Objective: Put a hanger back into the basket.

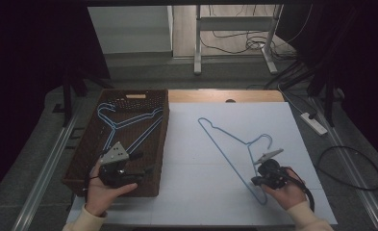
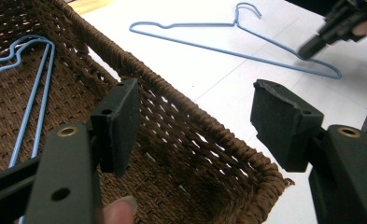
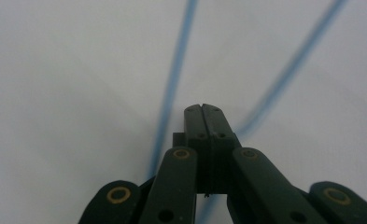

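R gripper [image 1: 258, 180] jaws closed on blue wire hanger [image 1: 225, 139], pinching wire nr its lower corner; hanger on white sheet [image 1: 201, 192], prob. abt to go to wicker basket [image 1: 163, 144]. L gripper [image 1: 141, 169] jaws wide, empty, over basket w/ 2nd hanger [image 1: 129, 120] inside, likely ready to assist.

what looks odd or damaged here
The right pad of the left gripper has a chipped, ragged top edge. Otherwise nothing: one hanger lies in the basket, the other hanger on the white sheet.

High view overhead, both claw views close, sharing hanger [image 1: 234, 144]
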`<state>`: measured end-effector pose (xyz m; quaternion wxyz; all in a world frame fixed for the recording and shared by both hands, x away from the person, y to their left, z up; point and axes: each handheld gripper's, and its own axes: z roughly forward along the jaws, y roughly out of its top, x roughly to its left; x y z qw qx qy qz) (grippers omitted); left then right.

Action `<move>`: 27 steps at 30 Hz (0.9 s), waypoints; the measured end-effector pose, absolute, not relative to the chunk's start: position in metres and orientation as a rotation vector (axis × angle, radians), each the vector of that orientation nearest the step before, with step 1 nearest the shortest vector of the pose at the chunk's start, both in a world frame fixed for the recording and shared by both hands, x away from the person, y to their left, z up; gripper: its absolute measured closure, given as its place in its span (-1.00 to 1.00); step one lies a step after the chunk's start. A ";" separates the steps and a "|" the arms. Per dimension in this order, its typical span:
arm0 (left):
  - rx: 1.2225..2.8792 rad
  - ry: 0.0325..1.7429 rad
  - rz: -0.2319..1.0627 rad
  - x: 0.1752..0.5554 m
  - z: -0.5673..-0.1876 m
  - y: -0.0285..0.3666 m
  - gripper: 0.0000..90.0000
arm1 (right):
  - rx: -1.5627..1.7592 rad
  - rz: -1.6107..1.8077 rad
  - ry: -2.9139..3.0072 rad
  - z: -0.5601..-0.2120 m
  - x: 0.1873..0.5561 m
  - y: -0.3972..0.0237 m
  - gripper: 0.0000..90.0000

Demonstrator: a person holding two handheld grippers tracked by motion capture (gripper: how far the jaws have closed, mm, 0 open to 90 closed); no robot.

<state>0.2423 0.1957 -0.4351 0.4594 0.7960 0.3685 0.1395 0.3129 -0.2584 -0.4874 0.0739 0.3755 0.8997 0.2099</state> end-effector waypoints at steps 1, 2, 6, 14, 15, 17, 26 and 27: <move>1.961 0.906 0.344 0.242 -0.435 0.195 -0.24 | 1.123 0.652 2.695 -0.486 0.317 -0.253 1.00; 1.961 0.906 0.344 0.242 -0.435 0.195 -0.24 | 1.116 0.680 2.691 -0.484 0.324 -0.244 1.00; 1.960 0.902 0.341 0.243 -0.436 0.195 -0.24 | 1.119 0.780 2.670 -0.477 0.356 -0.209 1.00; 1.954 0.912 0.341 0.242 -0.437 0.199 -0.24 | 1.246 0.872 2.563 -0.486 0.422 -0.169 1.00; 1.954 0.911 0.341 0.242 -0.436 0.199 -0.24 | 1.255 0.879 2.553 -0.488 0.427 -0.166 1.00; 1.955 0.910 0.344 0.243 -0.436 0.200 -0.24 | 1.293 0.892 2.532 -0.494 0.443 -0.159 1.00; 1.954 0.915 0.345 0.243 -0.437 0.201 -0.24 | 1.315 0.877 2.518 -0.512 0.473 -0.141 1.00; 1.954 0.915 0.345 0.243 -0.437 0.201 -0.24 | 1.319 0.869 2.519 -0.512 0.475 -0.140 1.00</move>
